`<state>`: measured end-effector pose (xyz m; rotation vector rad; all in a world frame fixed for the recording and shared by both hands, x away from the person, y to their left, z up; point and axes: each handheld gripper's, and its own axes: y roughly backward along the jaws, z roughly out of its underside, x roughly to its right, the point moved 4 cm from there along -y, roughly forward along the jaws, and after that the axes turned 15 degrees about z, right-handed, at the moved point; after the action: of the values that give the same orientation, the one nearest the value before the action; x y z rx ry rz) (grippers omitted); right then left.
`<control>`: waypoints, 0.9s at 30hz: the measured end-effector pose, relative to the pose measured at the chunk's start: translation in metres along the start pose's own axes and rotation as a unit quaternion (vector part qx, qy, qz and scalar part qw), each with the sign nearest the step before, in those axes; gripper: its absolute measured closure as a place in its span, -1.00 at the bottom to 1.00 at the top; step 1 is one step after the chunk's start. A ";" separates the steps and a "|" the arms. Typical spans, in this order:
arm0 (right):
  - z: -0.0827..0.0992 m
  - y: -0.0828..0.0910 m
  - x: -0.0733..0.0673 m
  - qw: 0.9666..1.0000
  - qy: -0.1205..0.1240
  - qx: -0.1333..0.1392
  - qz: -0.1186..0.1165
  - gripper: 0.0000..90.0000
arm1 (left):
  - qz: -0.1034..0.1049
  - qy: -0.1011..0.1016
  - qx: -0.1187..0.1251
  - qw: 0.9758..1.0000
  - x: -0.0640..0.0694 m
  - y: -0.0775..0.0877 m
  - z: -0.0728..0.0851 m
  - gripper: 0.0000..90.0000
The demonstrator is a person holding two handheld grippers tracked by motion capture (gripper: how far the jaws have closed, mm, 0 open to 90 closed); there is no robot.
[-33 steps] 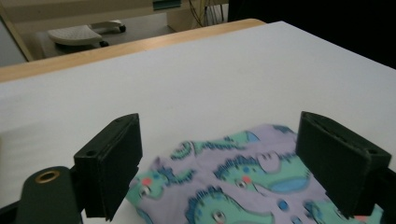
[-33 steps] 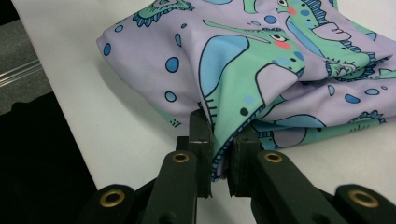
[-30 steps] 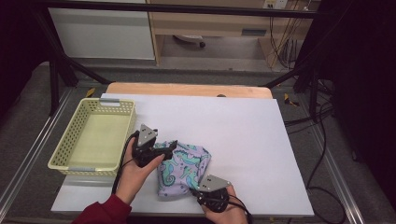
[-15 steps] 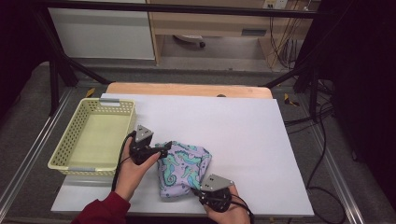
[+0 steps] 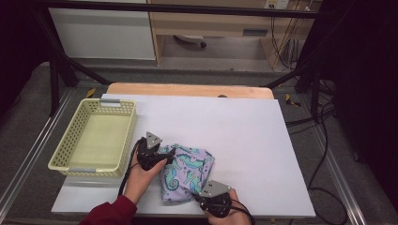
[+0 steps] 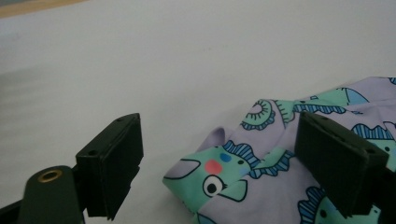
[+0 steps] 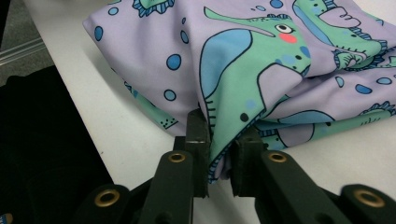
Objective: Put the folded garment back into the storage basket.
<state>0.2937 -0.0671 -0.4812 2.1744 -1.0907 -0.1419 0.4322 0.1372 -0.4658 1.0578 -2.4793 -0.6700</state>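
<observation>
I can read no writing, number, brand or sign in any of my views. The cloth (image 5: 187, 171) carries only a printed pattern of teal seahorses and blue dots on lilac, seen between my left fingers (image 6: 112, 163) and pinched at its edge by my right fingers (image 7: 198, 140); there are no letters on it. The yellow basket (image 5: 63, 154), off to the side of my left fingers, bears no label that I can make out. A small plate on the furniture far beyond the worktop (image 5: 253, 126) is too small to read.
</observation>
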 end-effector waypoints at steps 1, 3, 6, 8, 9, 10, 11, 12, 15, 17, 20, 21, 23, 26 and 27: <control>0.000 0.000 0.000 1.000 -0.001 0.000 -0.001 0.75 | 0.000 0.000 0.000 1.000 0.000 0.000 0.000 -0.66; -0.001 0.002 0.000 1.000 0.002 0.008 0.000 0.58 | 0.004 0.015 -0.007 1.000 -0.005 0.003 0.005 -0.66; -0.002 0.006 0.001 1.000 -0.004 0.013 -0.001 0.26 | 0.003 0.020 -0.011 1.000 -0.007 0.005 0.008 -0.66; -0.002 0.008 0.003 1.000 -0.009 0.012 0.005 0.18 | 0.001 0.023 -0.013 1.000 -0.009 0.007 0.012 -0.66; -0.001 0.008 0.004 1.000 -0.013 0.010 0.007 0.13 | 0.001 0.023 -0.013 1.000 -0.009 0.007 0.012 -0.66; 0.001 0.008 0.005 1.000 -0.016 0.003 0.009 0.09 | -0.003 0.023 -0.015 1.000 -0.010 0.008 0.013 -0.66; 0.003 0.008 0.005 1.000 -0.017 -0.004 0.011 0.07 | 0.000 0.025 -0.024 0.999 -0.012 0.008 0.015 -0.66; 0.004 0.007 0.004 1.000 -0.016 -0.007 0.012 0.05 | 0.001 0.029 -0.027 0.999 -0.013 0.006 0.016 -0.66; 0.005 0.003 0.003 1.000 -0.016 -0.020 0.012 0.02 | 0.011 0.035 -0.036 0.999 -0.014 0.002 0.020 -0.63; 0.005 0.001 0.002 1.000 -0.015 -0.019 0.010 0.04 | 0.033 0.038 -0.035 0.998 -0.012 0.000 0.021 -0.49; 0.003 -0.001 0.000 1.000 -0.016 -0.018 0.007 0.12 | 0.059 0.038 -0.032 0.997 -0.010 0.001 0.021 -0.13; 0.003 -0.001 0.000 1.000 -0.016 -0.018 0.007 0.12 | 0.065 0.036 -0.029 0.997 -0.008 0.001 0.021 -0.13; 0.002 -0.002 -0.001 1.000 -0.014 -0.013 0.003 0.26 | 0.086 0.026 -0.029 0.996 -0.004 0.001 0.021 0.22; 0.000 -0.002 -0.001 1.000 -0.011 -0.007 0.000 0.45 | 0.091 0.014 -0.028 0.995 -0.001 0.001 0.021 0.40; 0.000 -0.002 -0.001 1.000 -0.011 -0.007 0.000 0.50 | 0.091 0.014 -0.028 0.995 -0.001 0.001 0.021 0.45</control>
<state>0.2946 -0.0652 -0.4824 2.1658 -1.0982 -0.1729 0.4221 0.1447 -0.4826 0.8027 -2.4787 -0.6598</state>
